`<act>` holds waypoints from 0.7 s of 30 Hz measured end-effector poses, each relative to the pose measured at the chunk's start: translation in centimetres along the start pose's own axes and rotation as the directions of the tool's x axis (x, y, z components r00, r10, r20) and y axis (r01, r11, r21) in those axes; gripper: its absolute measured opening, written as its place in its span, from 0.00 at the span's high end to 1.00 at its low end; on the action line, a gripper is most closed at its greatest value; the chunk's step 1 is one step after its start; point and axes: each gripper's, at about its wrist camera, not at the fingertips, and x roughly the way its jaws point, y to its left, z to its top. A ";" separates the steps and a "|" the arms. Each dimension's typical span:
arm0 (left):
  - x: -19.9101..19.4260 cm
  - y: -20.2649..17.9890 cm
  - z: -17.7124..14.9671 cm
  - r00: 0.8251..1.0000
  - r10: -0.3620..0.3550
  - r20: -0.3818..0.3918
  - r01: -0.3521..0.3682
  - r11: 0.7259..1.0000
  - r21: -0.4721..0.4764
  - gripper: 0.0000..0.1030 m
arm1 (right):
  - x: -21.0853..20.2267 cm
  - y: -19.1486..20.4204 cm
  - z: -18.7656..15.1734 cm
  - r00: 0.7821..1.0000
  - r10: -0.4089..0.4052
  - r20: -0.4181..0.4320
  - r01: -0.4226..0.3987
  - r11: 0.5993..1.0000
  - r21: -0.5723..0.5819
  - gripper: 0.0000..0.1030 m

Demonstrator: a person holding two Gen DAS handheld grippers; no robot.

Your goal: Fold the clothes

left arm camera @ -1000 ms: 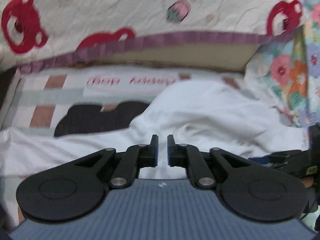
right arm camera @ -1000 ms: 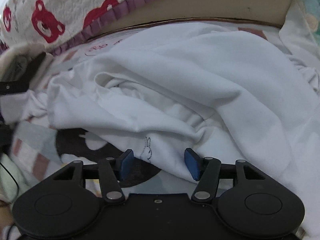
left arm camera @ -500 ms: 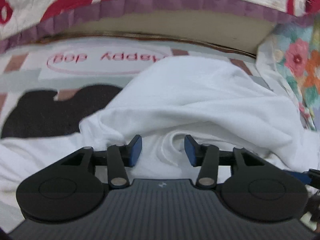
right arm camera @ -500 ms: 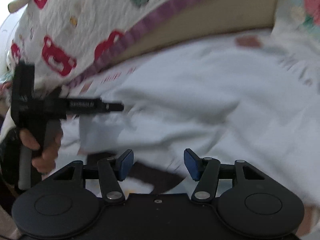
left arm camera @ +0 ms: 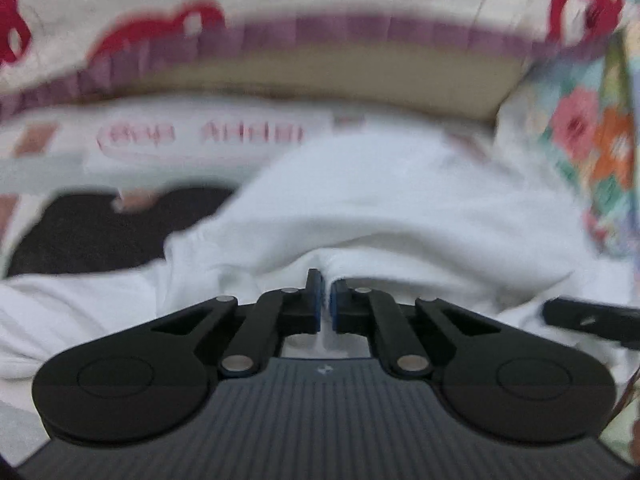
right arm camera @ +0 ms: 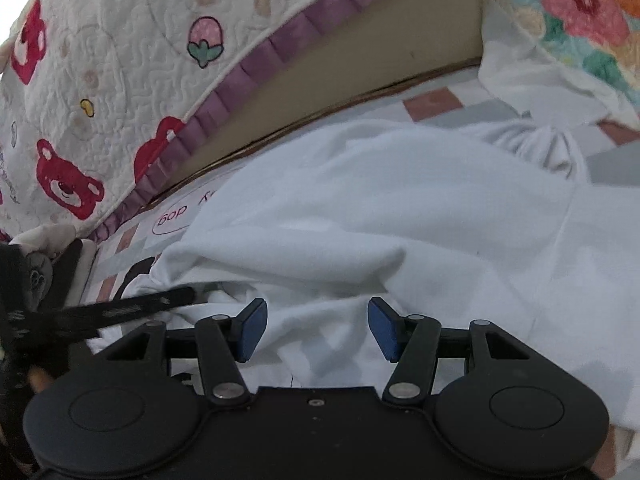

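Right now your left tongs are closed, their blue pads pinching a raised fold of the one white cotton garment, which lies rumpled across the middle of the patterned mat. Your right tongs stand wide open just above the same garment, with white cloth showing under the gap but neither pad pressing on it.

The garment's far edge stops short of the tan board that runs along the far edge of the mat, so a strip of bare mat stays free there, with pink lettering in an oval and pink and grey squares. Toward the left edge, a large dark printed shape on the mat lies uncovered beside the garment. On the right, the garment reaches close to a flowered cloth in pink, orange and green, with white fabric bunched under it.

You have one garment, two tongs, and each pair shows in the other's view: the right one as a black bar at the right edge, the left one as a blurred black arm reaching in from the left onto the cloth.

Above the tan board hangs a cream quilted cover with red bears, a strawberry and a purple pleated trim. The left view is blurred.
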 end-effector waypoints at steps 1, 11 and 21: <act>-1.9 -0.4 -0.2 0.998 -0.004 0.058 0.003 1.000 0.016 0.96 | -0.3 0.2 0.1 1.000 -0.015 0.007 0.015 1.000 -0.020 0.40; -12.9 -4.0 -2.0 0.940 -0.025 0.340 -0.027 0.989 0.145 0.96 | -1.4 2.3 -1.4 0.999 0.011 0.049 -0.003 0.987 -0.161 0.39; -13.7 -2.6 -3.0 0.953 -0.091 0.288 0.074 0.995 0.068 0.96 | -1.1 4.9 -3.0 0.997 0.035 0.063 -0.025 0.988 -0.155 0.33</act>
